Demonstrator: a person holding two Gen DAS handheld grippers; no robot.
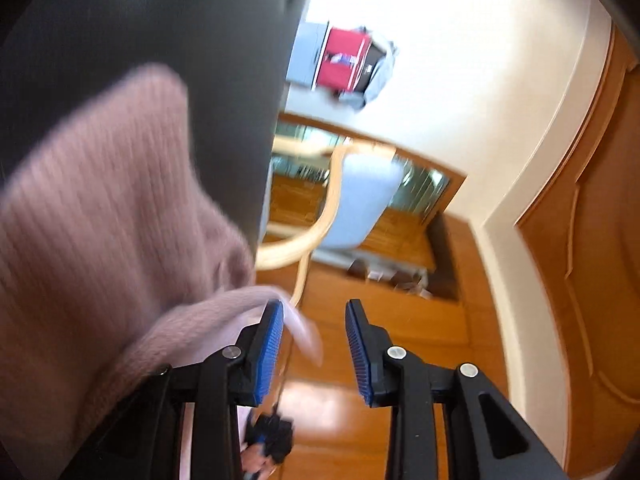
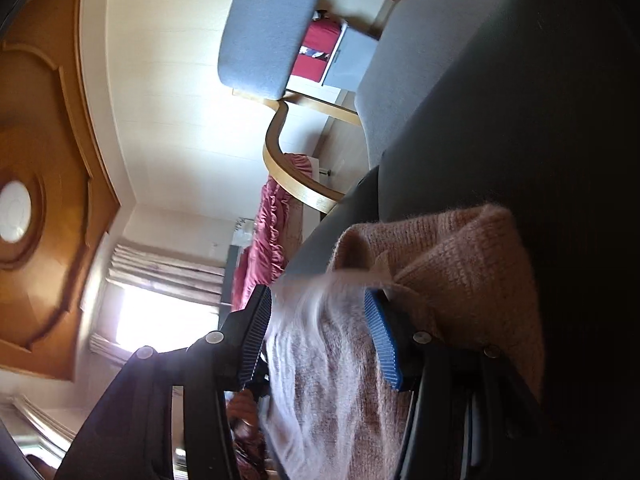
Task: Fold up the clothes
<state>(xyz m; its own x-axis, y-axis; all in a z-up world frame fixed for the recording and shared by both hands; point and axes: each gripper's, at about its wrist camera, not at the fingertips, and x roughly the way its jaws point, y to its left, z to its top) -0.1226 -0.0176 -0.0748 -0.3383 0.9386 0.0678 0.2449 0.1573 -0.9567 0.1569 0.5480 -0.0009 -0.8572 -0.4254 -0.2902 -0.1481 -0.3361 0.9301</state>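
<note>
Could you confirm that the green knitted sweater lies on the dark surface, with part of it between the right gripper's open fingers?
Not quite: the sweater is pink, not green, as the right wrist view shows. It does lie on the dark surface, with part of it between the right gripper's open fingers.

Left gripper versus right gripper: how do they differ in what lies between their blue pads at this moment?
The left gripper has an empty gap; the pink knit sweater lies outside its left finger, with only a blurred edge trailing past the tip. The right gripper has the sweater lying between its pads, though they do not visibly press it. The right gripper's gap also looks wider. Both have ribbed blue pads on black fingers, jaws apart, by the dark surface.
</note>
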